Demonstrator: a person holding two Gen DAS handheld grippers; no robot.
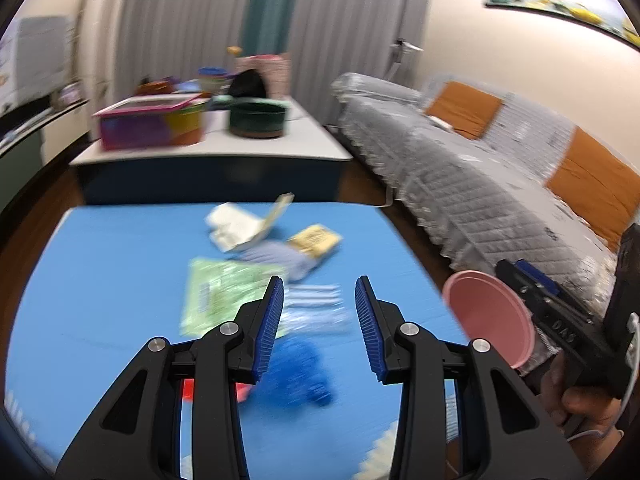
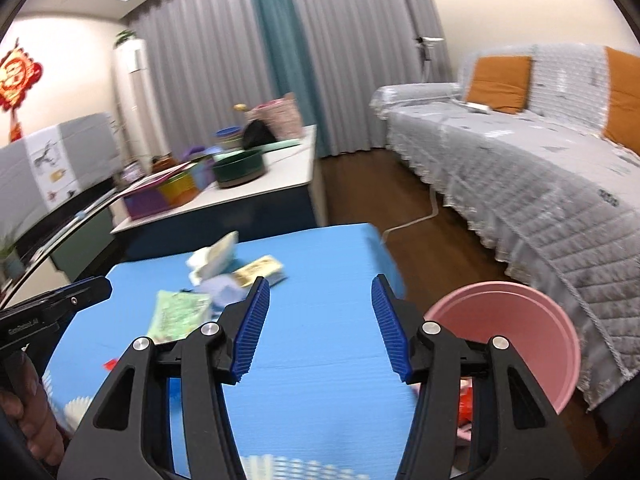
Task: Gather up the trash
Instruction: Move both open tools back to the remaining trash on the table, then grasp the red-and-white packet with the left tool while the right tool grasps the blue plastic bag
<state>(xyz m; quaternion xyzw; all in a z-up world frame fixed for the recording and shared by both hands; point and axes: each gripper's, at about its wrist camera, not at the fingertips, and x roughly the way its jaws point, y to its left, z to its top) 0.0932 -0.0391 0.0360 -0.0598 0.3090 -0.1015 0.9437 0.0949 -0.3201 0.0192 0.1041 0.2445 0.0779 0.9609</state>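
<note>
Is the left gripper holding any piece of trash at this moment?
No, the left gripper is open and empty above the blue table.

Right tongs (image 2: 320, 322) agape above blue mat (image 2: 320, 344); blurred litter (image 2: 224, 276), likely wrappers.

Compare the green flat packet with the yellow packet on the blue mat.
The green flat packet looks larger and lies nearer the grippers; the yellow packet looks smaller and lies farther back, to the right. The green one lies flat like a sheet; the yellow one looks thicker, though blur hides detail. Both rest on the blue mat, untouched by either gripper.
</note>
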